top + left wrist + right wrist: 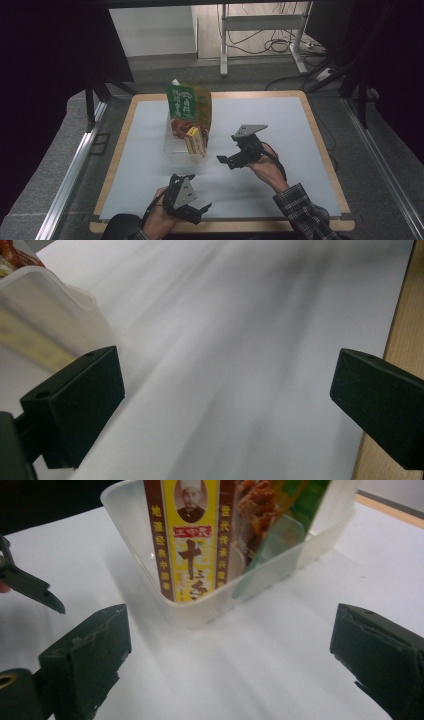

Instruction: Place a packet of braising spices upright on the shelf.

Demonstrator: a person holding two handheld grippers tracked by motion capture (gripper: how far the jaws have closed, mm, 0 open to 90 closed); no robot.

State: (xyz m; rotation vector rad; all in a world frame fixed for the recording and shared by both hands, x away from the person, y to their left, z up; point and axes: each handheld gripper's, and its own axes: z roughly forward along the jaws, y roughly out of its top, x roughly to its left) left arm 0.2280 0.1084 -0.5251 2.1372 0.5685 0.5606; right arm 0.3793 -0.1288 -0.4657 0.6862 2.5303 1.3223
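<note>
At the bottom middle of the high view, the left gripper (196, 210) sits low over the near edge of the white table top (280, 130), its jaws spread wide with nothing between them. A little farther in, right of centre, the right gripper (225, 160) points left toward the clear plastic tub (176, 145), jaws also wide apart and empty, near the tub but not touching it. The tub stands left of centre in the frame. Inside it, a yellow box (195, 140) stands upright at the front, and a green bag (192, 104) leans up behind it, rising well above the rim.
</note>
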